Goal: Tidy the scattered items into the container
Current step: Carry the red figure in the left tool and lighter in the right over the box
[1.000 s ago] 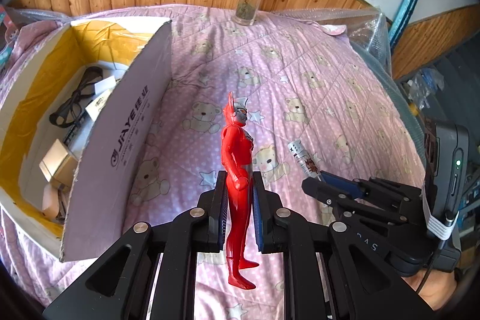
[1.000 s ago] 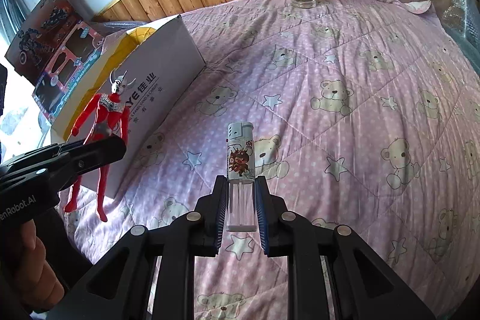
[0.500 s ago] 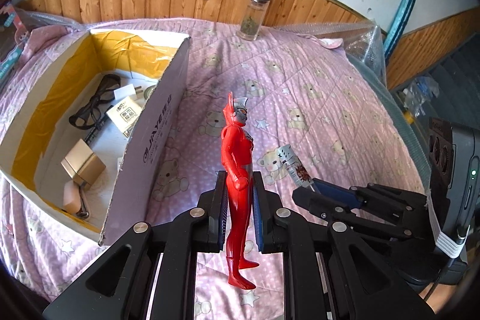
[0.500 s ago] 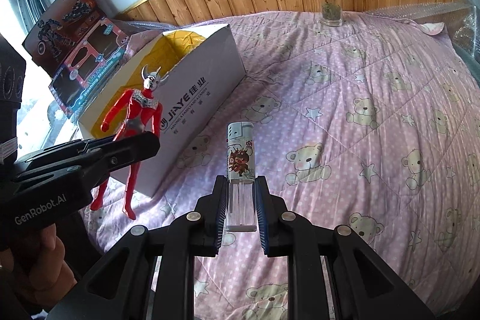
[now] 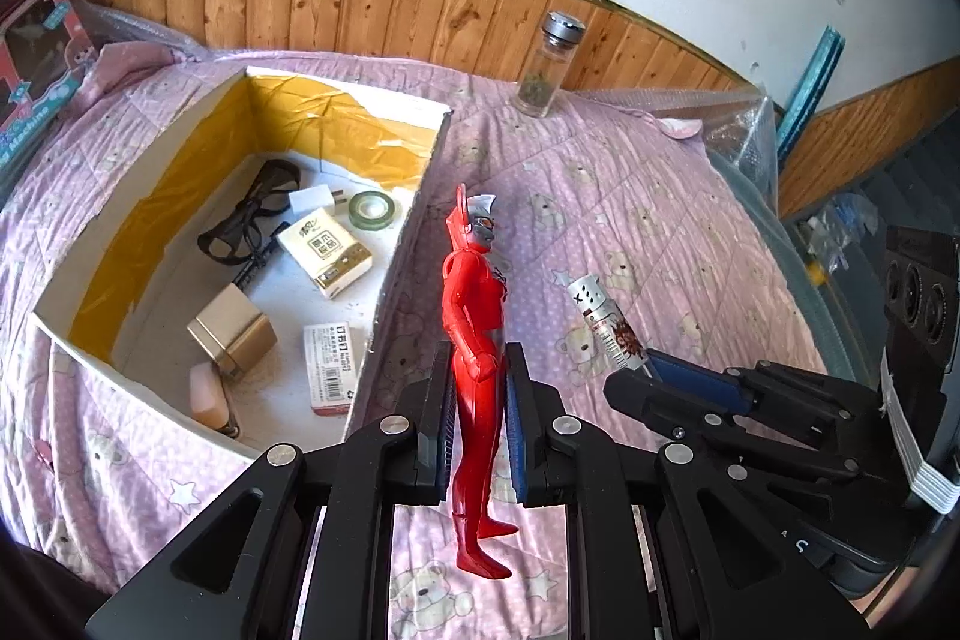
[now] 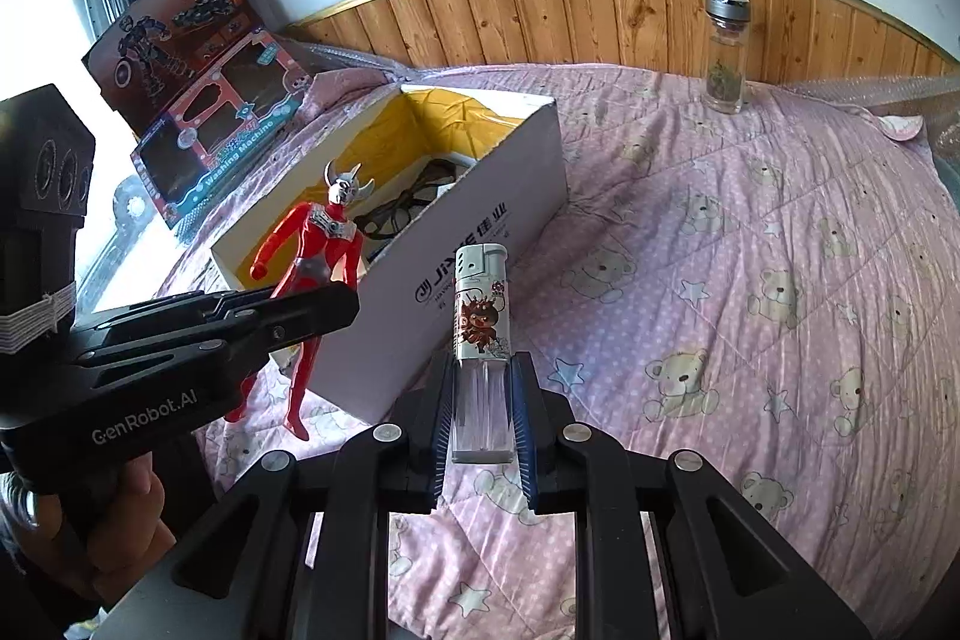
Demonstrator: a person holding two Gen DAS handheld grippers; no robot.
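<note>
My left gripper (image 5: 477, 400) is shut on a red toy figure (image 5: 474, 316) with a silver head, held upright by the waist above the bed beside the box's right wall. My right gripper (image 6: 483, 412) is shut on a white lighter (image 6: 482, 310) with a cartoon print, held upright over the quilt in front of the box. The open white cardboard box (image 5: 414, 226) with a yellow lining lies at the left; it holds glasses (image 5: 252, 214), a tape roll (image 5: 372, 209), small cartons and other bits. The right wrist view shows the box (image 6: 480, 220), the figure (image 6: 318, 256) and the left gripper (image 6: 336, 307).
A glass jar (image 5: 549, 64) with a metal lid stands at the far edge of the pink bear-print quilt (image 5: 630, 220) by the wooden wall panel. Toy boxes (image 6: 198, 112) lean at the far left. Bubble wrap (image 5: 738, 130) lies at the right edge.
Both grippers have risen and moved toward the box with their items still held. More of the box's inside now shows in both views.
</note>
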